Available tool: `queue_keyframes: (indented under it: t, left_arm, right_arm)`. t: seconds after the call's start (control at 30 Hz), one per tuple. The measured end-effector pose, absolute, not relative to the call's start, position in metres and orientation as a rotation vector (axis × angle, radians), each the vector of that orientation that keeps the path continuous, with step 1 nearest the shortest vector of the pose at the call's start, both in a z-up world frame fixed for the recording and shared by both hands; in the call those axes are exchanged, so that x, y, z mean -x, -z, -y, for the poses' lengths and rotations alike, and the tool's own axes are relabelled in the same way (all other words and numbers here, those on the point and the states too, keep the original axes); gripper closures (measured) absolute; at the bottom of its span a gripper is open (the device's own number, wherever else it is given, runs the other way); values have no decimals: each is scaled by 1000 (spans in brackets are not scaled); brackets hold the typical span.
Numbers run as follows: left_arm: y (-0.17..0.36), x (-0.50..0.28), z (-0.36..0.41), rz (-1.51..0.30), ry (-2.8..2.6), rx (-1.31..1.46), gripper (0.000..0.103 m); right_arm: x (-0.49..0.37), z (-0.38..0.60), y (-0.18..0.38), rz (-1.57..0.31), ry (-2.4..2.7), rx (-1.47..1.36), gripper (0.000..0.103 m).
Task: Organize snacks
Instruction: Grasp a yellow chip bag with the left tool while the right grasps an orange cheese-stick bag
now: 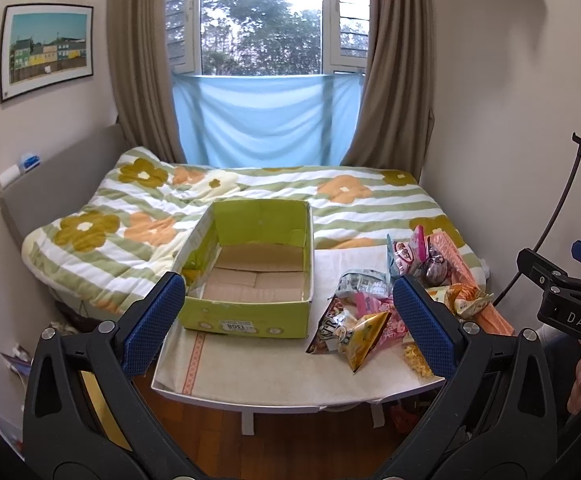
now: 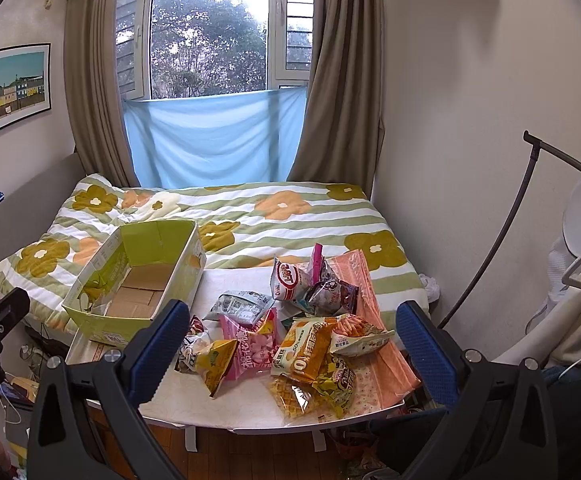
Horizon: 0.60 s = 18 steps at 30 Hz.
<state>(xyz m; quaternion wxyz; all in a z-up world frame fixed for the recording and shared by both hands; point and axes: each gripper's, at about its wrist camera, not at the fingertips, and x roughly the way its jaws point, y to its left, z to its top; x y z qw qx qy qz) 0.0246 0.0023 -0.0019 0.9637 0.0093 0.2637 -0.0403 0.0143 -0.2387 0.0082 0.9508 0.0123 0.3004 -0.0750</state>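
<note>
An empty green cardboard box [image 1: 250,320] [image 2: 102,326] stands on the left half of a small white table [image 1: 274,372] [image 2: 210,408]. A heap of several snack bags [image 1: 370,320] [image 2: 290,340] lies on the table's right half, among them a yellow bag [image 2: 218,364], a pink bag [image 2: 254,344] and an orange bag [image 2: 308,344]. My left gripper [image 1: 288,320] hovers open before the table, framing the box and bags. My right gripper [image 2: 290,344] is open above the snack heap, holding nothing. The right gripper's body [image 1: 562,292] shows at the left wrist view's right edge.
A bed with a flowered striped quilt [image 1: 250,192] [image 2: 250,208] lies behind the table, under a curtained window. A peach cloth [image 2: 374,340] lies beneath the snacks at the right. A curved black stand [image 2: 502,240] and a rack with clothes [image 2: 578,300] stand to the right. Wooden floor below.
</note>
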Motion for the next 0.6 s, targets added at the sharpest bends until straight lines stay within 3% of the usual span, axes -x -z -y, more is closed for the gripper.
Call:
queue_keyframes:
  t: [0.37,0.6]
  left_arm:
    - [10,-39,-2,-604,118,-21,0]
    - [66,-68,12,-722,215,-36,0]
  right_arm:
    - [-11,249,-4,-636,175,-66,0]
    - [-13,269,40,-748,206,-90,0]
